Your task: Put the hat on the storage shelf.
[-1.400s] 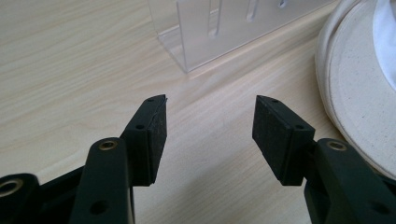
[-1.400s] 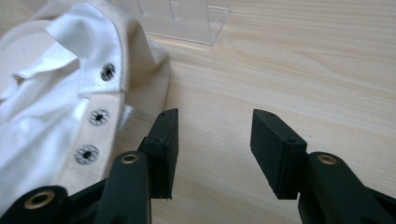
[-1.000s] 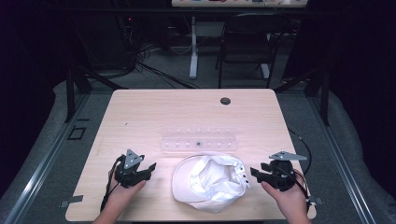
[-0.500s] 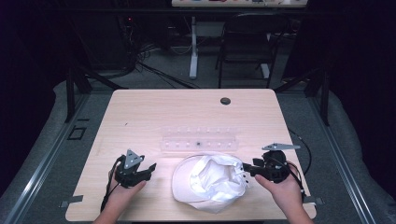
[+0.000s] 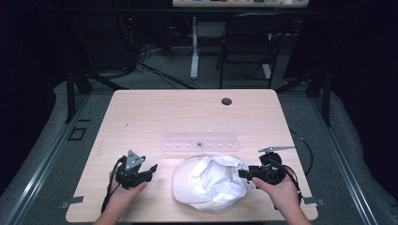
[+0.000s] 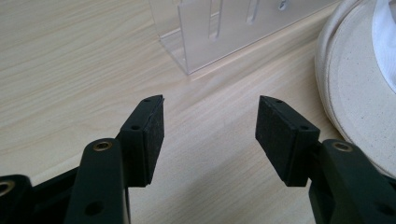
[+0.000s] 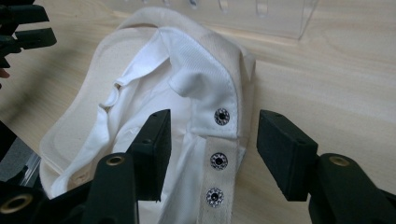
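Observation:
A white cap (image 5: 209, 183) lies upside down near the table's front edge, its brim toward the left. My right gripper (image 5: 244, 174) is at the cap's right edge, open, its jaws astride the snap strap (image 7: 218, 156) and the cap's back rim (image 7: 210, 79). My left gripper (image 5: 151, 169) rests open on the table left of the cap, a short gap from the brim (image 6: 357, 93), with nothing between its jaws. The left gripper (image 7: 23, 28) also appears far off in the right gripper view.
A clear acrylic rack (image 5: 200, 143) with a row of slots lies just behind the cap; its corner (image 6: 205, 37) stands ahead of the left jaws. A dark round hole (image 5: 226, 101) sits near the table's far edge. Chairs and cables lie beyond the table.
My right gripper has moved left to the cap's right edge and now straddles the strap. The left gripper has stayed put.

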A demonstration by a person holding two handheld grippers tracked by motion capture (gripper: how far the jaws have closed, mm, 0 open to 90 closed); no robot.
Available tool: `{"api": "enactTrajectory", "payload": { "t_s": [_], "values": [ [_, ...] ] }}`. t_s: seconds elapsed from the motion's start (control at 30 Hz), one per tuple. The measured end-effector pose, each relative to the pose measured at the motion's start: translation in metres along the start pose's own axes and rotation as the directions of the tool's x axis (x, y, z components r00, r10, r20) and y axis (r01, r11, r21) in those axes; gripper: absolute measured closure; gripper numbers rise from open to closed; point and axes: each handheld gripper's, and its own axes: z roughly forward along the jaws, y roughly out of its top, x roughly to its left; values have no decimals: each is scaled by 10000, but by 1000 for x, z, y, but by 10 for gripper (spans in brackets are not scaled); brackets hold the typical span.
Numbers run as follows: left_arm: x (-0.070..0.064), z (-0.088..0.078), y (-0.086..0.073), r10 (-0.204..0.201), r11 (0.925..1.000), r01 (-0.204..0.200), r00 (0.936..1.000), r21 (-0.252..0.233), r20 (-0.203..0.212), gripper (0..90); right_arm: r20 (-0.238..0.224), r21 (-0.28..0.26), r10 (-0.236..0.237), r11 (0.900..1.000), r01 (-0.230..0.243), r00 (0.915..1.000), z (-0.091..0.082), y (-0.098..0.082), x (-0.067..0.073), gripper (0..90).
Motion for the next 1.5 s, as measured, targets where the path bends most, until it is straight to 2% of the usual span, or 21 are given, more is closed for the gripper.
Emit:
{"api": "enactTrajectory", "payload": {
  "t_s": [0.53,0.67,0.8,0.93,1.03,1.23,1.33,1.5],
  "values": [
    [-1,0,0,27,10000,-27,10000,-8,35,426,-596,711,595,9959,-552,9964,26,-10,-3,433],
    [0,0,0,22,10000,-22,10000,-21,22,426,-755,694,614,9960,-562,9952,23,-8,-1,434],
    [-1,0,0,34,10000,-34,10000,-19,20,426,-1153,557,734,9962,-673,9906,14,-3,2,442],
    [-1,0,0,39,10000,-39,10000,-6,22,426,-1252,554,716,9963,-651,9895,8,2,4,492],
    [-1,0,0,34,10000,-34,10000,-3,21,426,-1291,616,820,9953,-745,9882,6,4,4,596],
    [-1,0,0,39,10000,-39,10000,-20,27,426,-1227,768,786,9946,-695,9893,5,7,5,725],
    [-1,0,0,33,10000,-33,10000,-30,18,426,-1142,858,696,9945,-600,9910,6,7,6,774],
    [0,0,0,36,10000,-36,10000,-37,9,426,-1116,906,631,9945,-531,9917,6,9,6,797]
  ]
}}
